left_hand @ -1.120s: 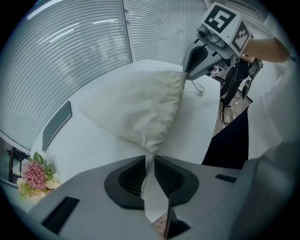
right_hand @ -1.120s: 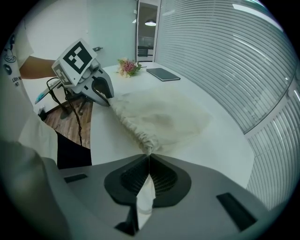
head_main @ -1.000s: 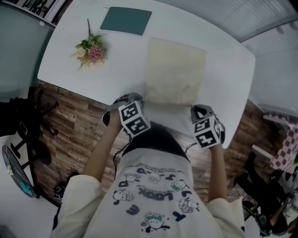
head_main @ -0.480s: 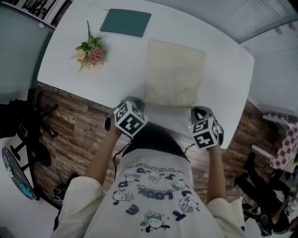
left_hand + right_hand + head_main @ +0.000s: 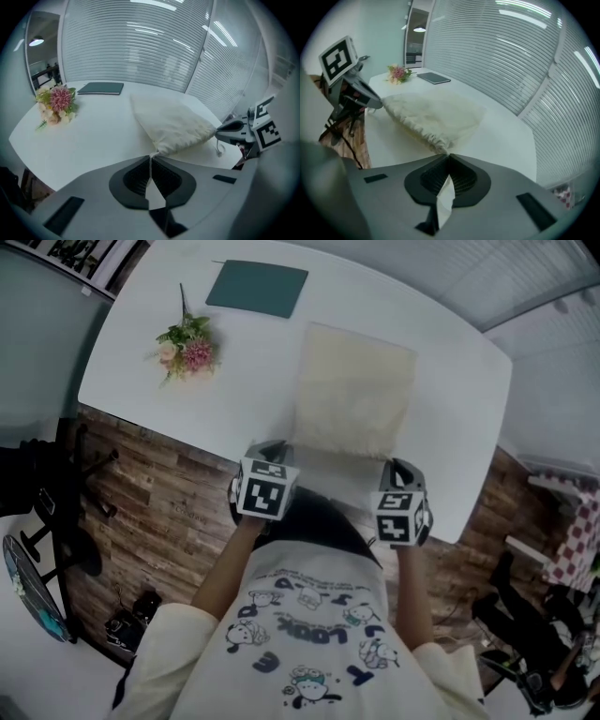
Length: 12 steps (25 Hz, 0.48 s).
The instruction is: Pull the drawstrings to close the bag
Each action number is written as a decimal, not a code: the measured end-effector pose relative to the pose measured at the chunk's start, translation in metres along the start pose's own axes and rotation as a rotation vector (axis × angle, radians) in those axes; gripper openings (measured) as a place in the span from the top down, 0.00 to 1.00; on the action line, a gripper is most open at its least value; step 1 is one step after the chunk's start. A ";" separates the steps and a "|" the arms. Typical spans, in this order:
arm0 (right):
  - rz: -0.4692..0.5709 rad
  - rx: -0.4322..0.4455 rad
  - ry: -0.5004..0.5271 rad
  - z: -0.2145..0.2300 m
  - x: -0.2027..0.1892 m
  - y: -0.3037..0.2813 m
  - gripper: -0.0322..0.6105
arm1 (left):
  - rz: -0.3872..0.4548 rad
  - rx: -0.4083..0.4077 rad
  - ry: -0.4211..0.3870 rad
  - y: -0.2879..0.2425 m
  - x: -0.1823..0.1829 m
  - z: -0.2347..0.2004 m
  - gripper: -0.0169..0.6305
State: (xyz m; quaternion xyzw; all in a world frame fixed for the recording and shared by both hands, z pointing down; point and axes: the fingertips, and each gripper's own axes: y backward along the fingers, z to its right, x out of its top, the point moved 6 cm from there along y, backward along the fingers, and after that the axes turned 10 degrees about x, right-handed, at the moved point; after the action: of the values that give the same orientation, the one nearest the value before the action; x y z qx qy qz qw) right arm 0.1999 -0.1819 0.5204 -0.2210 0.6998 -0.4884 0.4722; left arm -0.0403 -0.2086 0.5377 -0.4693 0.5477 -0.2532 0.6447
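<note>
Cream cloth bag (image 5: 354,390), mouth edge gathered, left gripper (image 5: 151,157) and right gripper (image 5: 447,154) fingers (image 5: 133,177) each pinching 1 drawstring (image 5: 446,191)

Light: dim, cool, diffuse, lamp (image 5: 36,42) lit at upper left | Glare: strips mirrored in blinds (image 5: 501,56) | Shadows: faint under bag (image 5: 171,124) | Edges: fisheye-bent, corners blacked out in 2 gripper views
</note>
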 end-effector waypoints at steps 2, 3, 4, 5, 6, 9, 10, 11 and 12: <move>0.049 -0.031 -0.102 0.002 0.000 -0.001 0.92 | 0.009 0.005 0.081 0.000 -0.002 0.000 0.91; 0.081 -0.038 -0.153 0.003 0.000 -0.001 0.92 | 0.014 0.004 0.129 -0.001 -0.003 -0.001 0.91; 0.116 -0.039 -0.208 0.004 -0.001 0.000 0.92 | 0.024 0.002 0.177 -0.001 -0.003 -0.001 0.91; 0.152 -0.036 -0.265 0.005 -0.003 0.002 0.92 | 0.038 0.000 0.218 0.000 -0.002 -0.002 0.91; 0.183 -0.037 -0.317 0.006 -0.005 0.005 0.92 | 0.052 -0.001 0.248 0.003 -0.001 -0.002 0.91; 0.236 -0.085 -0.406 0.009 -0.008 0.012 0.92 | 0.078 0.001 0.310 0.009 0.003 0.000 0.91; 0.246 -0.105 -0.423 0.009 -0.007 0.013 0.92 | 0.084 0.002 0.334 0.009 0.005 -0.001 0.91; 0.258 -0.119 -0.438 0.009 -0.006 0.014 0.92 | 0.088 0.004 0.356 0.007 0.006 -0.003 0.91; 0.271 -0.126 -0.452 0.009 -0.004 0.014 0.92 | 0.092 0.008 0.375 0.006 0.007 -0.006 0.91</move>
State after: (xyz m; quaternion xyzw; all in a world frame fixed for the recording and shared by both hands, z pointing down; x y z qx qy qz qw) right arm 0.2117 -0.1766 0.5090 -0.2577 0.6288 -0.3142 0.6629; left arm -0.0448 -0.2135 0.5297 -0.3856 0.6781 -0.3087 0.5442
